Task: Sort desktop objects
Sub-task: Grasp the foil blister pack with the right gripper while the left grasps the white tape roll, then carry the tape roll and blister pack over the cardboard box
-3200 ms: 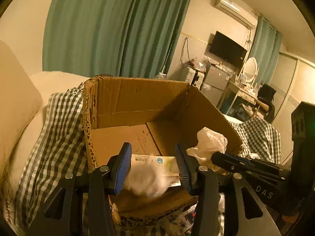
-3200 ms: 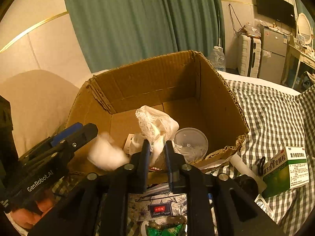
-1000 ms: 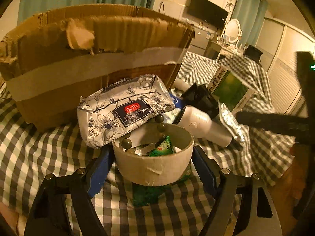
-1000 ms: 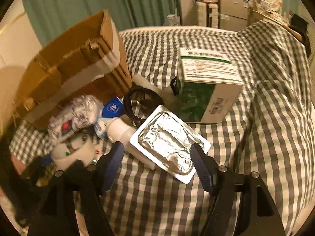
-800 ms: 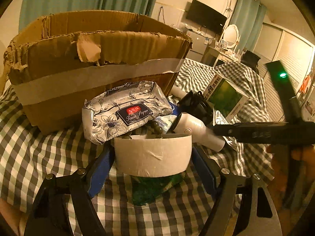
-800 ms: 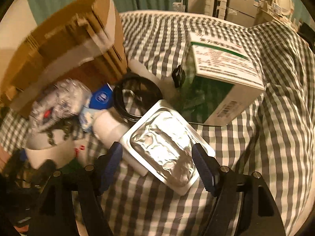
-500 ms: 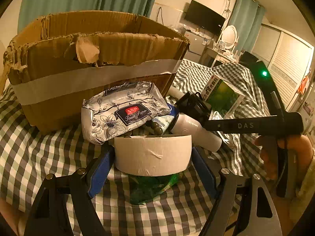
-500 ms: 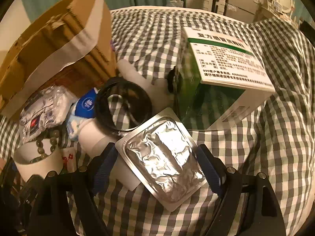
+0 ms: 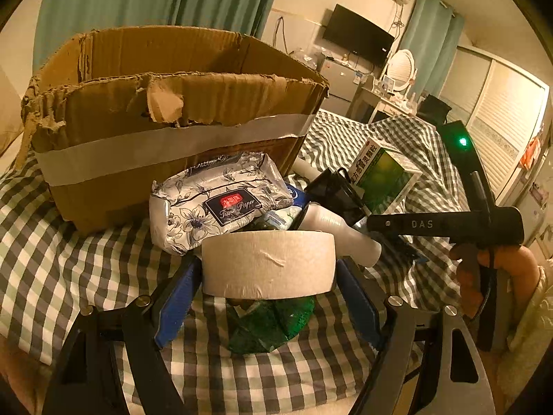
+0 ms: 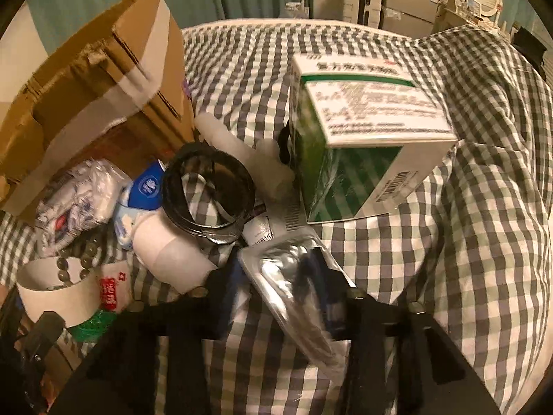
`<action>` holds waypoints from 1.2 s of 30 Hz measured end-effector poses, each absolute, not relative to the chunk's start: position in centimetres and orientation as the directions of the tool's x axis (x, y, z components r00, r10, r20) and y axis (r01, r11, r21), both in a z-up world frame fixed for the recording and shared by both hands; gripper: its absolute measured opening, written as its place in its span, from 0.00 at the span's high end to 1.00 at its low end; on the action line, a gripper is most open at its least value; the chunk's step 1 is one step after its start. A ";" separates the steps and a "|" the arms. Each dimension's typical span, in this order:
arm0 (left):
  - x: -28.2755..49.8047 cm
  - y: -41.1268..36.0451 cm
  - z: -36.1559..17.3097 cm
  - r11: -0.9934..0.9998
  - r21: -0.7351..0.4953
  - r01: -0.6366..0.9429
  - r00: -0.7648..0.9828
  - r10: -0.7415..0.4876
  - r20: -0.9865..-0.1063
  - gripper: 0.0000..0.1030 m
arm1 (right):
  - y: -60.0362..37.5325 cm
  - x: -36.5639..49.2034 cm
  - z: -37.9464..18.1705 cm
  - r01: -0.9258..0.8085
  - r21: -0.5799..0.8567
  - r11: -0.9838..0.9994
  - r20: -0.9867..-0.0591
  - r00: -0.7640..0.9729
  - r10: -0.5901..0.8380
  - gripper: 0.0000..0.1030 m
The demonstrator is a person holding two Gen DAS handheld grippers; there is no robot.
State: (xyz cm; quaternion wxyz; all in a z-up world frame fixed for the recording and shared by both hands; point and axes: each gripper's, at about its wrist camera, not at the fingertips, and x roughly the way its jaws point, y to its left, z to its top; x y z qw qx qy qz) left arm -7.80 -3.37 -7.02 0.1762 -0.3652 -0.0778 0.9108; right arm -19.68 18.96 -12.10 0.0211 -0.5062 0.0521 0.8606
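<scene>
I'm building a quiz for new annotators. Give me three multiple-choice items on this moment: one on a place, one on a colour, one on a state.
1. Where does the tissue pack lie?
A. inside the cardboard box
B. against the cardboard box's outer wall
C. on the medicine box

2. What colour is the medicine box's side?
A. red
B. green
C. blue

3. What sits between the left tongs?
A. nothing
B. tissue pack
C. tape roll

Answers:
1 B, the pack leans before the taped wall of the cardboard box.
2 B, both views show it green.
3 C, the tape roll spans the gap between both blue pads.
</scene>
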 end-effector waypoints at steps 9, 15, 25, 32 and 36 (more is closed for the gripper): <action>-7.4 -4.0 -6.3 -0.926 -0.274 -0.260 -0.690 0.376 -0.618 0.22 | 21.3 -17.4 -9.9 -0.203 0.120 -0.972 -0.821 -0.571 0.017 0.86; -7.4 -3.8 -6.2 -0.926 -0.268 -0.265 -0.689 0.377 -0.620 0.23 | 21.4 -14.9 -8.0 -0.188 0.204 -0.961 -0.774 -0.632 -0.041 0.93; -8.1 -2.6 -7.8 -0.937 -0.223 -0.269 -0.664 0.348 -0.662 0.23 | 20.1 -14.8 -8.0 -0.153 0.234 -0.960 -0.765 -0.639 -0.084 0.93; -7.6 -1.8 -7.6 -0.941 -0.172 -0.292 -0.685 0.331 -0.650 0.23 | 19.4 -14.6 -7.7 -0.113 0.231 -0.966 -0.757 -0.645 -0.106 0.93; -7.0 -2.1 -6.1 -0.935 -0.190 -0.299 -0.701 0.350 -0.621 0.23 | 19.1 -14.1 -7.0 -0.096 0.250 -0.964 -0.741 -0.660 -0.126 0.93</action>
